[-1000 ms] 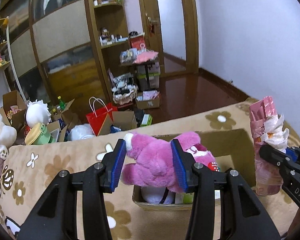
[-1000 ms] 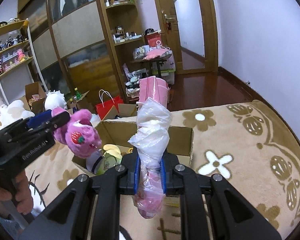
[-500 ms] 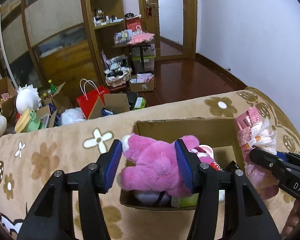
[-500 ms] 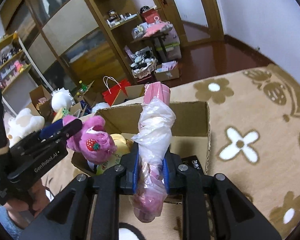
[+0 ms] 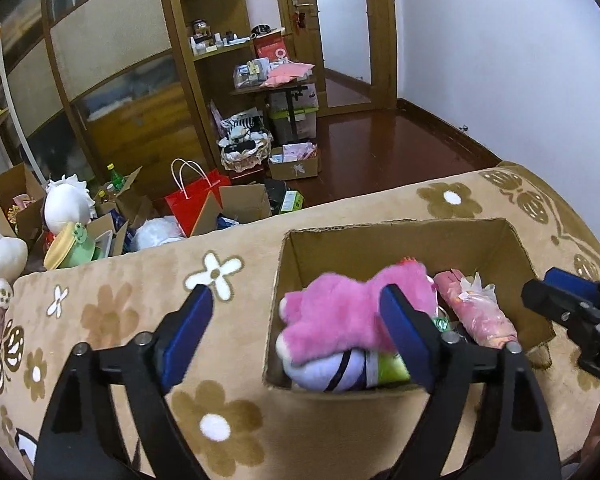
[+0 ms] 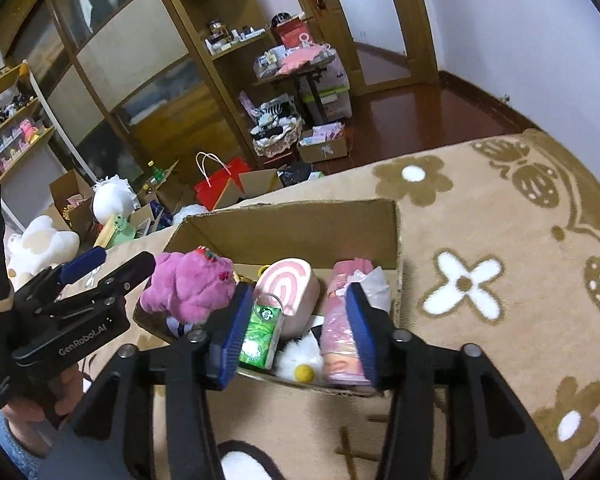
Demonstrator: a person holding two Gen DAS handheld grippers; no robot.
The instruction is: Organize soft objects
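Observation:
A cardboard box (image 5: 404, 240) sits on the flowered beige blanket; it also shows in the right wrist view (image 6: 300, 220). A pink plush bear (image 5: 340, 316) lies in the box's left side, seen too in the right wrist view (image 6: 188, 284). A pink plastic-wrapped bundle (image 5: 476, 308) lies in the box's right side and shows in the right wrist view (image 6: 344, 336). My left gripper (image 5: 296, 336) is open and empty, just in front of the bear. My right gripper (image 6: 296, 332) is open and empty above the box's near edge.
The box also holds a pink-and-white roll cushion (image 6: 288, 284), a green packet (image 6: 260, 332) and a white fluffy toy (image 6: 300, 360). Beyond the blanket's far edge the floor holds a red bag (image 5: 196, 196), open cartons, white plush toys (image 5: 66, 208) and shelving.
Both grippers opened. The pink bear dropped from my left gripper into the box, and the pink bundle dropped from my right gripper into the box's right side. Both views tilted downward.

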